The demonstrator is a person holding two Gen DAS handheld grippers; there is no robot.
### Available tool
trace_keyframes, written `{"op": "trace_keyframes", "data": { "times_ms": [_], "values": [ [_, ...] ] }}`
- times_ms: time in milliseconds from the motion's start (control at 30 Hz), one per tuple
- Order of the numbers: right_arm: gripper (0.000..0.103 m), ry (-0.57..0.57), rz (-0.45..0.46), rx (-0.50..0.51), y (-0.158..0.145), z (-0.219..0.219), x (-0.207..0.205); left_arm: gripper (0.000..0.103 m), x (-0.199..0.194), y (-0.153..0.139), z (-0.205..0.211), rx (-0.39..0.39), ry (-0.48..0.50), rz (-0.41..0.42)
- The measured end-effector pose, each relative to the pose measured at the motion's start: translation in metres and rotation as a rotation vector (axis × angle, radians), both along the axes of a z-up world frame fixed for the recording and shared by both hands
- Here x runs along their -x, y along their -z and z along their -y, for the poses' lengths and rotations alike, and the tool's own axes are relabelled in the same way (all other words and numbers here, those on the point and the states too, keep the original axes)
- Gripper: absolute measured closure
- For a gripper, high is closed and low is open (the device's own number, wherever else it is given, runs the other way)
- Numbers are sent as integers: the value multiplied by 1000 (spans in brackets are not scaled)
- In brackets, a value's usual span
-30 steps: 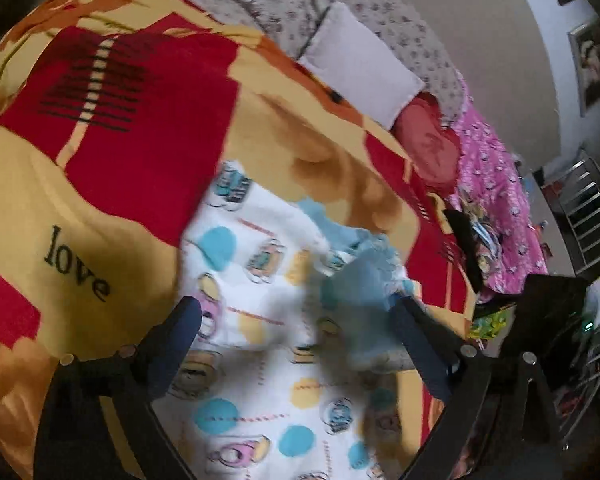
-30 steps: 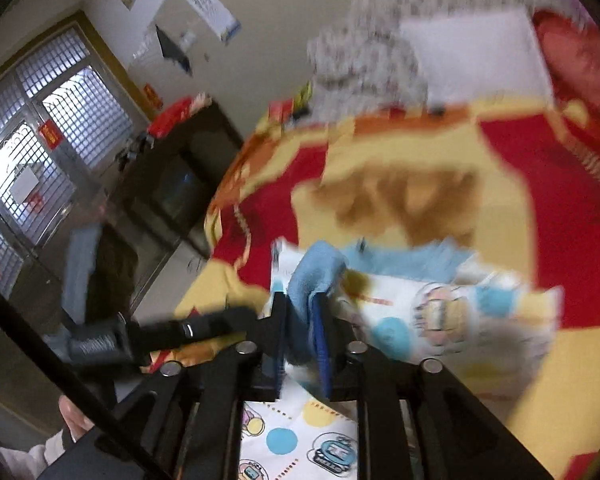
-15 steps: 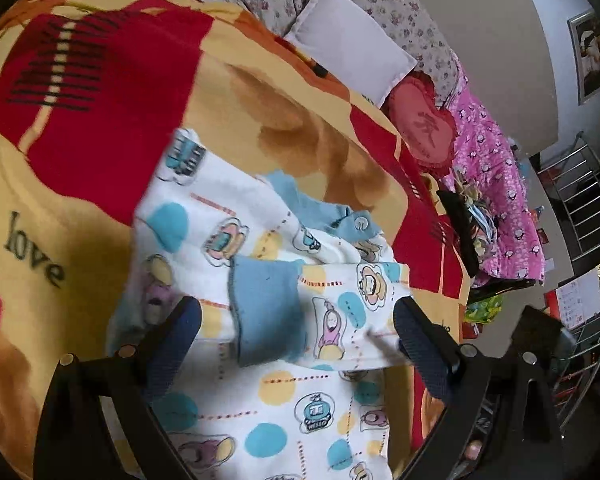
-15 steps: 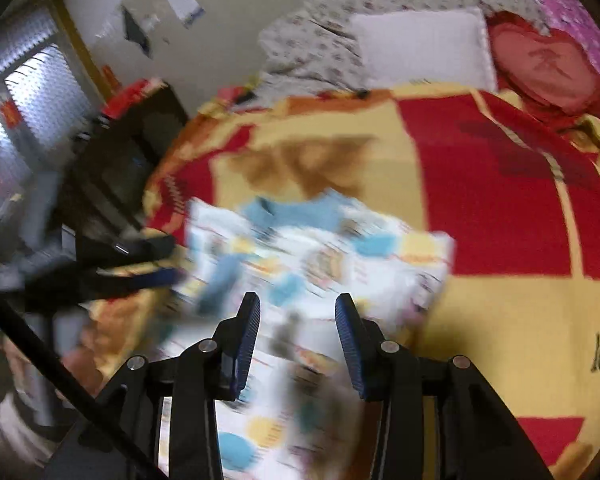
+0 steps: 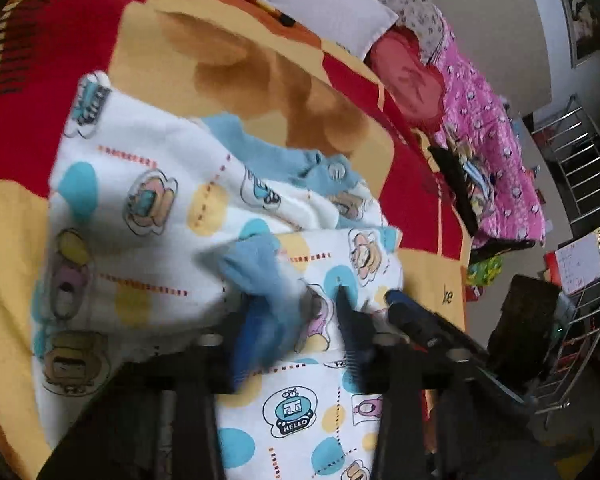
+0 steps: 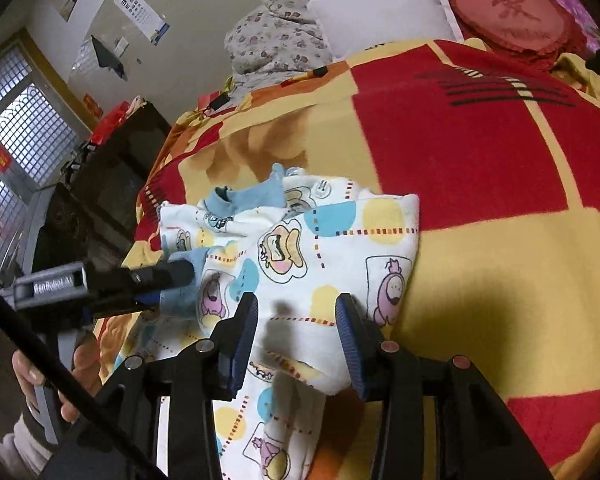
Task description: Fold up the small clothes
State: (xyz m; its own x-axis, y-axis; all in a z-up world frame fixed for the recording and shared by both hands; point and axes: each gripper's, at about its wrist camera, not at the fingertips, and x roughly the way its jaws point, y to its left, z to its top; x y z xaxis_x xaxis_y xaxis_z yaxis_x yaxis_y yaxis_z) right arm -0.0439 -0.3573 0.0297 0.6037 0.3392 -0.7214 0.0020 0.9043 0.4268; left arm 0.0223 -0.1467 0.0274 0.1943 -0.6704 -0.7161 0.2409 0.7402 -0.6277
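Note:
A small white garment (image 5: pixel 140 208) with cartoon prints and blue trim lies on the red and yellow blanket (image 5: pixel 228 28). It also shows in the right wrist view (image 6: pixel 308 240). Its sleeve with the blue cuff (image 5: pixel 260 268) is folded across the body. My left gripper (image 5: pixel 296 320) is shut on that cuff; the right wrist view shows it from the side (image 6: pixel 176 280) pinching the cuff (image 6: pixel 184 284). My right gripper (image 6: pixel 296 312) is open and empty, low over the garment's lower part.
A white pillow (image 6: pixel 384 8), a red heart cushion (image 6: pixel 512 12) and a floral quilt (image 6: pixel 276 36) lie at the head of the bed. A pink cover (image 5: pixel 496 152) and a metal rack (image 5: pixel 584 168) are at the right. A dark cabinet (image 6: pixel 112 184) stands beside the bed.
My right gripper let go of the blue cuff after folding the sleeve across, then drew back open. My left gripper moved in and closed on that cuff.

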Motion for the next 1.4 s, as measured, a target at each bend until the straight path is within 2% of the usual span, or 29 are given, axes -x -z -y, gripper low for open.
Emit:
{"op": "trace_keyframes", "data": {
  "times_ms": [33, 100, 167, 267, 300, 467, 733, 1000, 1200, 1233, 1267, 1300, 1333, 1400],
  "values": [
    [59, 7, 10, -6, -2, 2, 2, 94, -1, 1, -1, -8, -3, -1],
    [59, 44, 48, -34, -9, 10, 7, 97, -1, -2, -7, 1, -13, 17],
    [56, 87, 75, -42, -16, 20, 11, 97, -1, -8, -11, 0, -15, 55],
    [53, 159, 95, 12, -26, 33, 11, 98, 0, -20, -14, -6, -6, 106],
    [49, 172, 90, 22, -27, 36, 9, 98, 1, -25, -15, -11, -3, 124],
    [48, 187, 53, 18, -25, 40, 4, 98, 1, -44, -33, 6, -19, 188],
    [45, 183, 50, -35, -21, 42, 4, 98, -1, -35, -37, 6, -24, 161],
    [44, 216, 37, -30, -23, 53, -1, 98, -15, -40, -82, -44, -135, 183],
    [43, 177, 17, -88, -14, 39, -21, 98, -13, -30, -76, -65, -117, 161],
    [45, 164, 14, -101, -12, 36, -26, 98, -13, -29, -74, -77, -112, 155],
    [56, 149, 8, -93, -11, 32, -30, 98, -13, -28, -73, -86, -112, 153],
    [95, 143, 10, -62, -12, 28, -33, 98, -13, -28, -72, -91, -111, 155],
    [95, 146, 20, 20, -16, 23, -35, 98, -14, -28, -72, -92, -110, 155],
    [95, 127, 28, 87, -21, 17, -38, 98, -16, -27, -72, -102, -119, 156]
  ]
}}
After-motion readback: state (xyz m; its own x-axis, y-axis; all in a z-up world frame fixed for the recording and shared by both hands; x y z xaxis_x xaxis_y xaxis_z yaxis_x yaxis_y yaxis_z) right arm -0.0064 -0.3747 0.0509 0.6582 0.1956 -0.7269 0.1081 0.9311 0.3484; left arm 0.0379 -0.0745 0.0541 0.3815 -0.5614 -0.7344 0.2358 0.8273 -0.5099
